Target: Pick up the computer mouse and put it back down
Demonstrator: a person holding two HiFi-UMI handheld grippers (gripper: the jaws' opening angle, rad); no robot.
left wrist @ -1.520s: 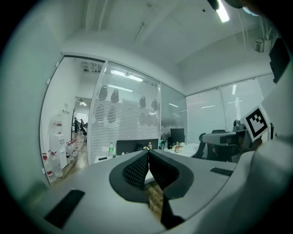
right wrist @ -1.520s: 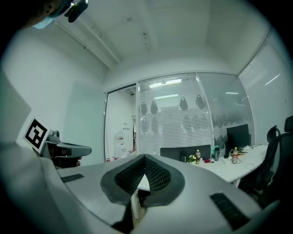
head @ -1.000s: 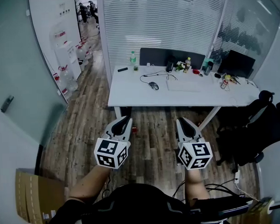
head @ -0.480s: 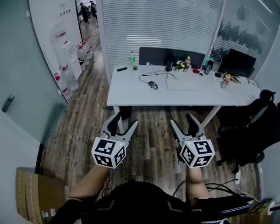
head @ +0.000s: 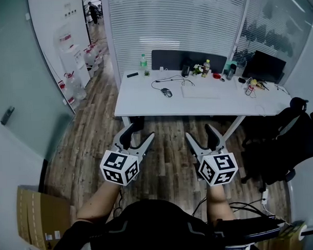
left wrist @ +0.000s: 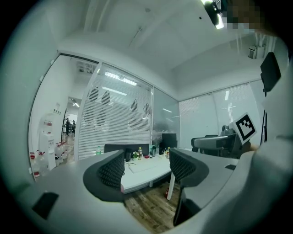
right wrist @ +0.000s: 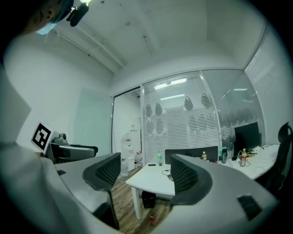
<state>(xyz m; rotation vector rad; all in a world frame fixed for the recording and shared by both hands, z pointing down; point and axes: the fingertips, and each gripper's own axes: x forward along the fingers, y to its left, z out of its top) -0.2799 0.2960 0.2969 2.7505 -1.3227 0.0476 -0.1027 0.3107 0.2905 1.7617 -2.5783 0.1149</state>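
The dark computer mouse (head: 167, 92) lies on the white desk (head: 145, 104) with its cable looping behind it, well ahead of both grippers. My left gripper (head: 138, 133) and right gripper (head: 201, 134) are held level over the wood floor, short of the desk's near edge. Both sets of jaws are opening, with nothing between them. In the left gripper view, the left gripper (left wrist: 146, 167) frames the desk between its black pads (left wrist: 112, 170). In the right gripper view, the right gripper (right wrist: 145, 172) frames the desk's corner, and the mouse (right wrist: 170, 177) shows small beside the right pad.
On the desk are a white keyboard (head: 201, 92), a green bottle (head: 143, 63), a dark monitor (head: 262, 67) and small clutter at the back. A black chair (head: 288, 143) stands at the right. A cardboard box (head: 31, 218) sits at lower left, water jugs (head: 73, 81) by the left wall.
Both grippers went from shut to wide open. Both hands and the view have moved a little forward toward the desk.
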